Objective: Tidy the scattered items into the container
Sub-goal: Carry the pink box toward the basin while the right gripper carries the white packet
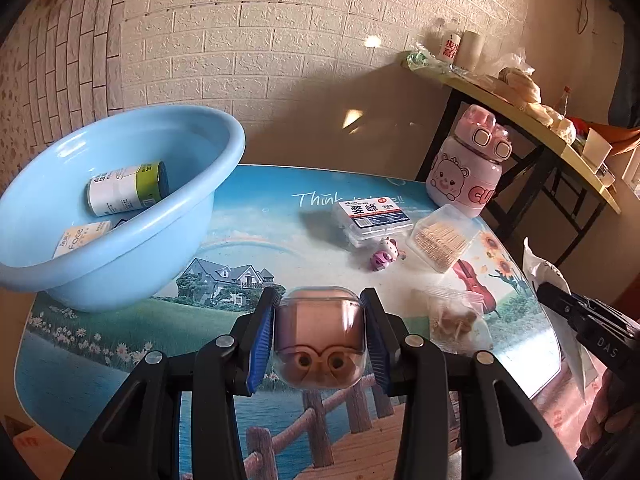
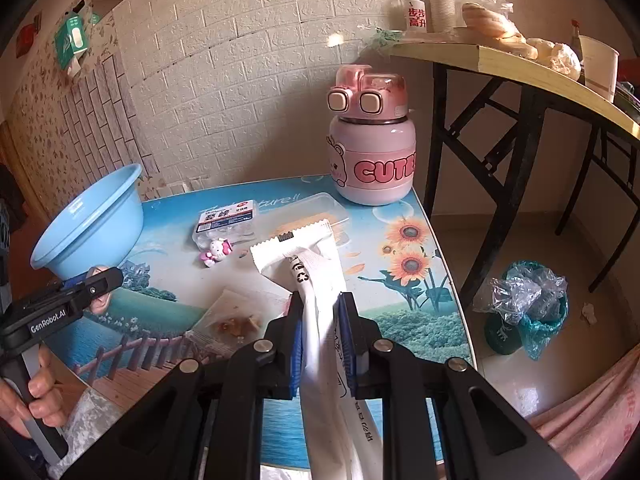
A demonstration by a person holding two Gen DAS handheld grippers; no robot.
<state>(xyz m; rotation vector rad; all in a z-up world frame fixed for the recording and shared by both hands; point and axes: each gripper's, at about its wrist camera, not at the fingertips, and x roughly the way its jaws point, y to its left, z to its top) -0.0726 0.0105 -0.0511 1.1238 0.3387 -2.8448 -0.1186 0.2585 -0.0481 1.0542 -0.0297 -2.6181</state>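
Observation:
My left gripper (image 1: 320,304) is shut on a clear pink earbud case (image 1: 319,336), held just above the table. The blue basin (image 1: 120,216) stands at the left and holds a white-green can (image 1: 128,190) and a small box (image 1: 82,238). My right gripper (image 2: 320,304) is shut on a white sachet packet (image 2: 308,256), lifted over the table. On the table lie a labelled clear box (image 1: 372,216), a pink cat figurine (image 1: 385,258), a toothpick box (image 1: 440,242) and a small snack bag (image 1: 454,320). The basin (image 2: 88,232) also shows in the right wrist view.
A pink "CUTE" bottle (image 2: 372,156) stands at the table's far right corner. A folding side table (image 2: 520,68) with food and cups stands to the right. A bin with plastic bags (image 2: 524,312) sits on the floor.

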